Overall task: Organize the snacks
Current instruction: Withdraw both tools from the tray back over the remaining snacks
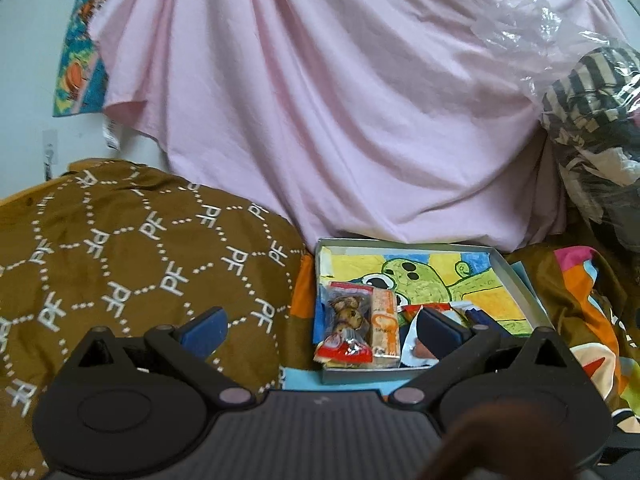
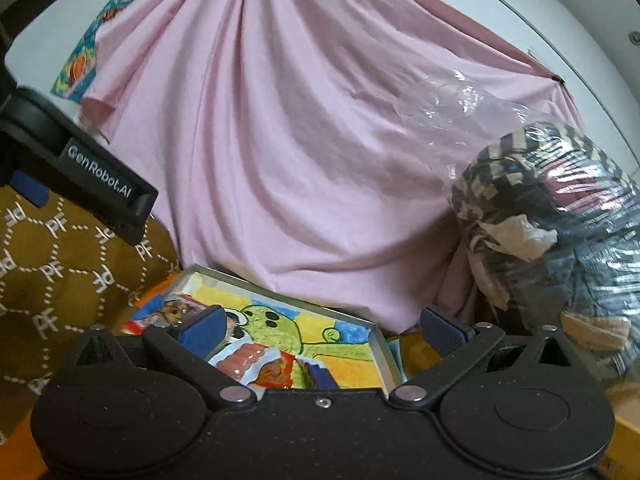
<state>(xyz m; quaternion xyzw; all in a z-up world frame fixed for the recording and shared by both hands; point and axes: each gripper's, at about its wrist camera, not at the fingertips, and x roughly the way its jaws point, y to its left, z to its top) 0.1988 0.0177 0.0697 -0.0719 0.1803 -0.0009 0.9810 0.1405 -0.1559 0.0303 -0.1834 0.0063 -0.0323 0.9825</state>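
A shallow tray (image 1: 516,276) lined with a green cartoon drawing sits on the bed, up against a draped pink sheet (image 1: 320,100). Snacks lie at its near end: a cookie pack (image 1: 346,316) with a red end, an orange bar (image 1: 386,322) touching it on the right, and a sausage pack (image 2: 244,358) beside those. The left gripper (image 1: 320,332) hangs just before the tray, jaws spread wide and empty, its right finger over the snacks. The right gripper (image 2: 320,330) hovers over the tray's near side, also wide apart, gripping nothing. A brown patterned pillow (image 1: 120,248) lies left of the tray, a bagged bundle of clothes (image 2: 552,220) to the right.
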